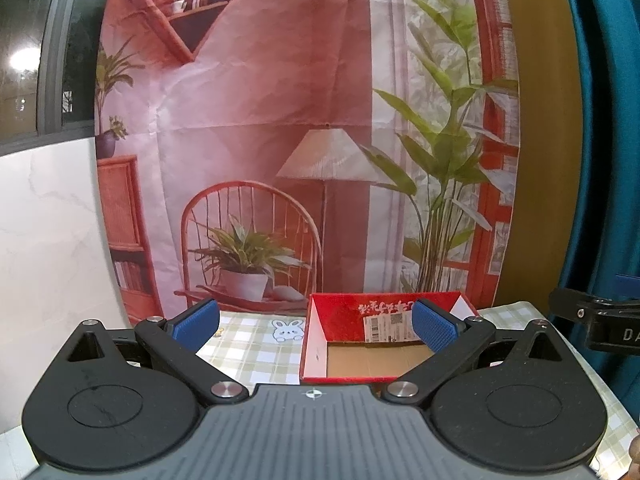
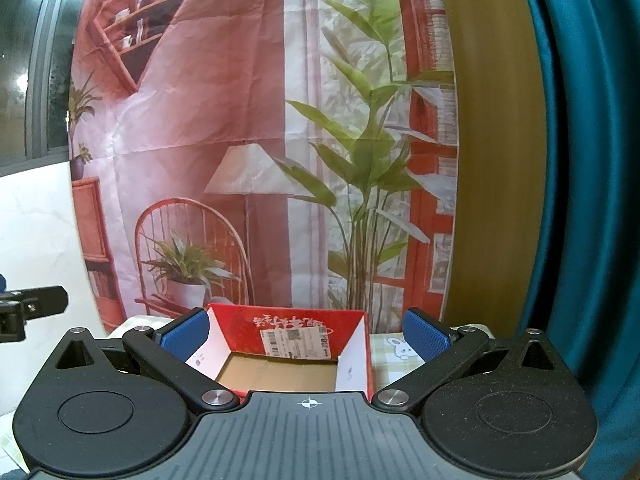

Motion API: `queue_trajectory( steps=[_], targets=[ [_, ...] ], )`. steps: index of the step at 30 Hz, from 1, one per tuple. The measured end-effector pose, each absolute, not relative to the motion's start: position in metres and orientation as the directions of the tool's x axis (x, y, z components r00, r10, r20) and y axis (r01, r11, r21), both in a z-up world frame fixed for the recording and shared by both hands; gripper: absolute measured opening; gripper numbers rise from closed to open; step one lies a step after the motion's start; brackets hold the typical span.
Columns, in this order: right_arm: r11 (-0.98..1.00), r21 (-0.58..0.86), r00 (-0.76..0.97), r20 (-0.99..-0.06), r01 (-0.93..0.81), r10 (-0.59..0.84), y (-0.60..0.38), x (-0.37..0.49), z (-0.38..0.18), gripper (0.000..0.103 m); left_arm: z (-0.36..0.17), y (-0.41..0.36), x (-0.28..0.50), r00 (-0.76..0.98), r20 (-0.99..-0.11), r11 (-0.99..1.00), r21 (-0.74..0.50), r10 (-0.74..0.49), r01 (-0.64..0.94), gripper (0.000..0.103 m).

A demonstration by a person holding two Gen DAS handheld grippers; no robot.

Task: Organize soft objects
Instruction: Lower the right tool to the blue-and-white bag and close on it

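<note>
A red cardboard box (image 1: pixel 344 312) with white side flaps and a brown bottom stands open on a checked tablecloth (image 1: pixel 248 344); nothing shows inside it. My left gripper (image 1: pixel 316 326) is open and empty, held above the table, with the box ahead and slightly right. In the right wrist view the same box (image 2: pixel 288 328) lies straight ahead between the fingers of my right gripper (image 2: pixel 306 334), which is open and empty. No soft object is in view.
A printed backdrop (image 1: pixel 280 140) of a room hangs right behind the table. A teal curtain (image 2: pixel 592 200) is at the right. A white marble wall (image 1: pixel 48 240) is at the left. The right gripper's body (image 1: pixel 600 320) shows at the left view's right edge.
</note>
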State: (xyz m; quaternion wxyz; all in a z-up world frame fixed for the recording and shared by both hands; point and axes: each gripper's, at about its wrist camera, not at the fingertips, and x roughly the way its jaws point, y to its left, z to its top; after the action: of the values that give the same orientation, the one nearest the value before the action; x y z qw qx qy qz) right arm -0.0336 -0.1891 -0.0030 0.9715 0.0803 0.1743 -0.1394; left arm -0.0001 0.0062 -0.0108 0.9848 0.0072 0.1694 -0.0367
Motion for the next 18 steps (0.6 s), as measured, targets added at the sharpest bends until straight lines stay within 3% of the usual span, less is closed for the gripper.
queue_trajectory(
  steps=[9,13,18],
  targets=[
    [0.957,0.122,0.912,-0.356,0.262,-0.204,-0.18,-0.03,-0.054,0.103,-0.071,0.009,0.032,0.903,-0.414,0.994,-0.052,-0.113,0.101,0.103],
    [0.973,0.129,0.923,-0.36,0.191,-0.133,-0.179,-0.023,-0.077,0.103,-0.092,0.014,0.043,0.905,-0.419,0.997,-0.031,-0.076,0.07,0.103],
    [0.958,0.146,0.899,-0.404,0.246,-0.169,-0.18,-0.014,-0.102,0.103,-0.104,0.023,0.05,0.883,-0.451,0.989,-0.13,-0.127,0.076,0.103]
  ],
)
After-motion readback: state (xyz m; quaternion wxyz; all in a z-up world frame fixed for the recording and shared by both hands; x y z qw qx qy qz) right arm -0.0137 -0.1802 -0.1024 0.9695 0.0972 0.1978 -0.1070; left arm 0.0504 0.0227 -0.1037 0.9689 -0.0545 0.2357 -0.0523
